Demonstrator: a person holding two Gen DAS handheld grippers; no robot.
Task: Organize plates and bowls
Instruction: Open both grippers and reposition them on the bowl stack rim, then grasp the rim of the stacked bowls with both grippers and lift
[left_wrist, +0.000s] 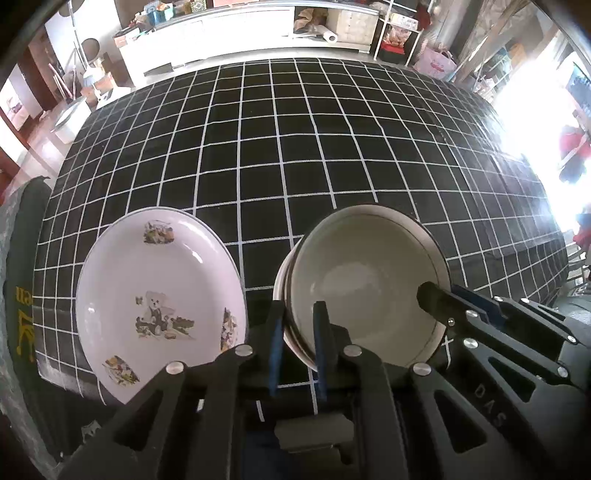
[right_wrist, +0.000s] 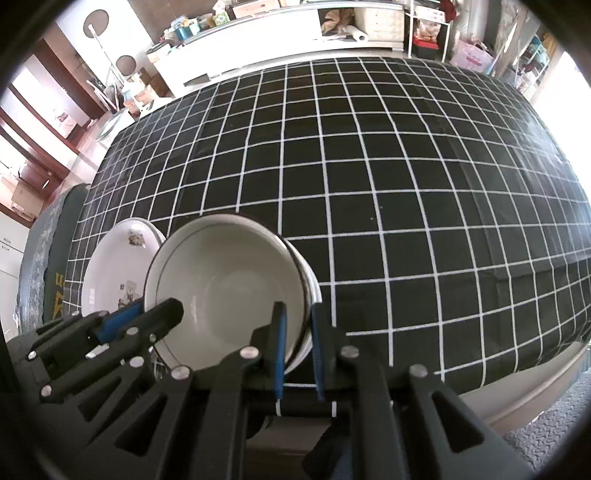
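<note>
Plates come first on the left: a white plate with a teddy-bear print (left_wrist: 159, 291) lies on the black checked tabletop (left_wrist: 332, 147), close to its near left edge, just beside a stack of pale bowls (left_wrist: 365, 280) to its right. The left gripper (left_wrist: 298, 332) pinches the stack's left rim, one finger inside the top bowl and one outside. On the far side of the stack the right gripper (right_wrist: 297, 328) pinches the right rim the same way, its jaws nearly together on the bowl walls.

With both rims held, the stack should probably travel level, both hands moving together so the nested bowls do not slide apart or tilt out of the narrow grips. The plate's rim sits close to the stack, so clipping it is the nearer risk. Beyond and to the right the cloth lies bare toward the far edge, leaving plenty of room to set the stack down.
</note>
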